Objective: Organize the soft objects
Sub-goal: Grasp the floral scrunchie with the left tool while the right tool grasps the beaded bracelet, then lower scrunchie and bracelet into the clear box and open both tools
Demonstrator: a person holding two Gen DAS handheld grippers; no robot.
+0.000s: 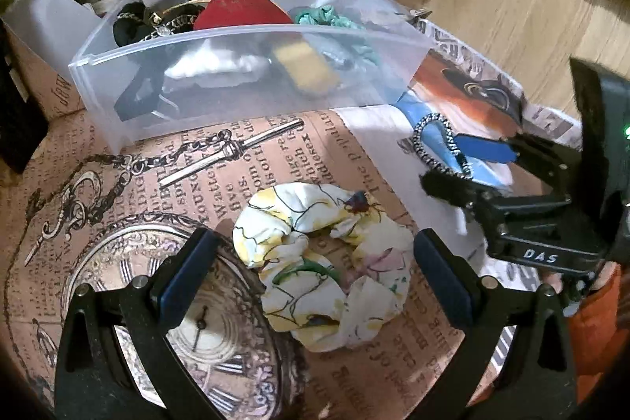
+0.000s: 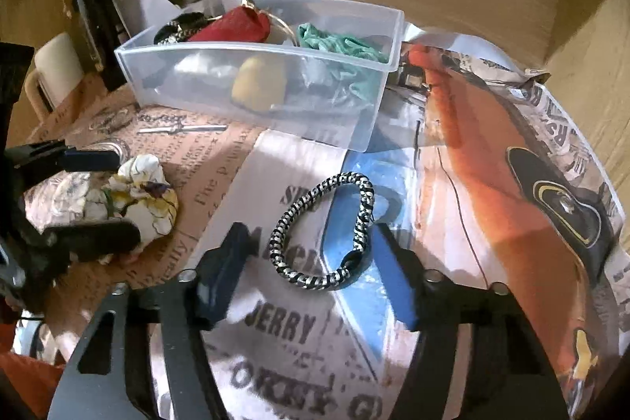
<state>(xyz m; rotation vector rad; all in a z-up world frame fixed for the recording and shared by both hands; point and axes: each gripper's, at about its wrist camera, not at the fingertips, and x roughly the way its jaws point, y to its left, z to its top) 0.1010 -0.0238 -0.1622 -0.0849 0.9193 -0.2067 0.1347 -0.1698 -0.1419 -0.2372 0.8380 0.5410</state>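
A floral scrunchie point(image 1: 323, 262) lies on the printed paper covering the table point(image 1: 275, 144), between the spread fingers point(image 1: 185, 274) of the left gripper point(image 1: 315, 278). A black-and-white hair tie point(image 2: 327, 231) lies between the spread fingers of the right gripper point(image 2: 307, 278). Behind both stands a clear bin point(image 1: 244, 81) holding soft items.

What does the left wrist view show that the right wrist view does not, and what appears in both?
Only the left wrist view shows the printed pocket-watch picture on the brown paper.

Only the right wrist view shows the cream mug, the dark bottle and the black guitar print whole.

Both show the clear plastic bin holding soft items, the white floral fabric scrunchie and the black-and-white braided hair tie, each lying between an open gripper: left gripper, right gripper.
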